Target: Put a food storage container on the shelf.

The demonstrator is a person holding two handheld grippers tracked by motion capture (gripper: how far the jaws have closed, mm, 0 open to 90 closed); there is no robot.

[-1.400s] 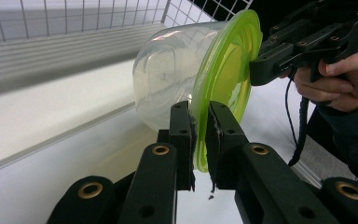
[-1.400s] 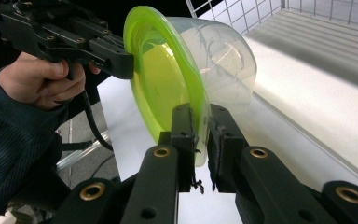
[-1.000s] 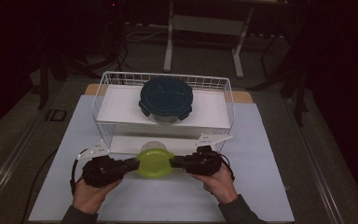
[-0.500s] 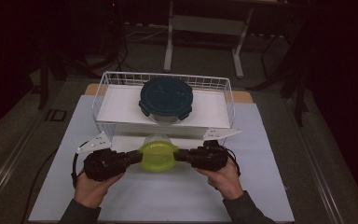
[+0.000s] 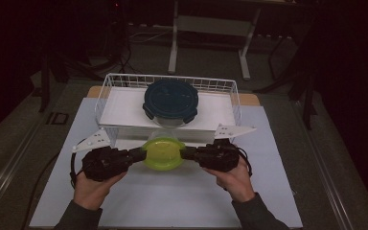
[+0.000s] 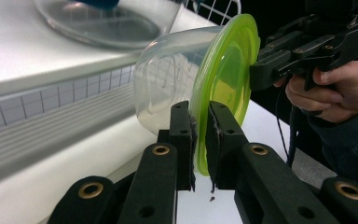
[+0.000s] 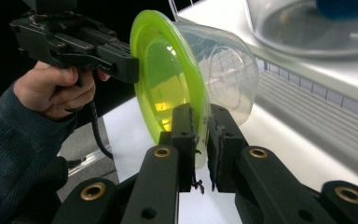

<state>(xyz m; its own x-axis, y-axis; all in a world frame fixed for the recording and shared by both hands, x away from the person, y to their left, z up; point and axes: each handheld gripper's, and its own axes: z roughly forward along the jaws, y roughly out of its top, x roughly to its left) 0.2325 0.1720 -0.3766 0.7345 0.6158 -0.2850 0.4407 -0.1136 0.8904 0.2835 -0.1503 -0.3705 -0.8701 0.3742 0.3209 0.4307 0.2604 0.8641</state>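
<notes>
Container (image 5: 163, 152): we hold its green lid rim, tilted, above table (image 5: 172, 201)
Left gripper (image 6: 199, 140): clamped on rim
Right gripper (image 7: 200, 140): clamped on opposite rim

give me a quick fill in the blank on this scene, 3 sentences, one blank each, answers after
1. Both grippers clamp the rim of the clear container's ____-coloured lid.
2. The container with the dark blue lid sits inside the white wire ____.
3. The left gripper and right gripper hold the container from ____ sides.

Missing words: green; basket; opposite
</notes>
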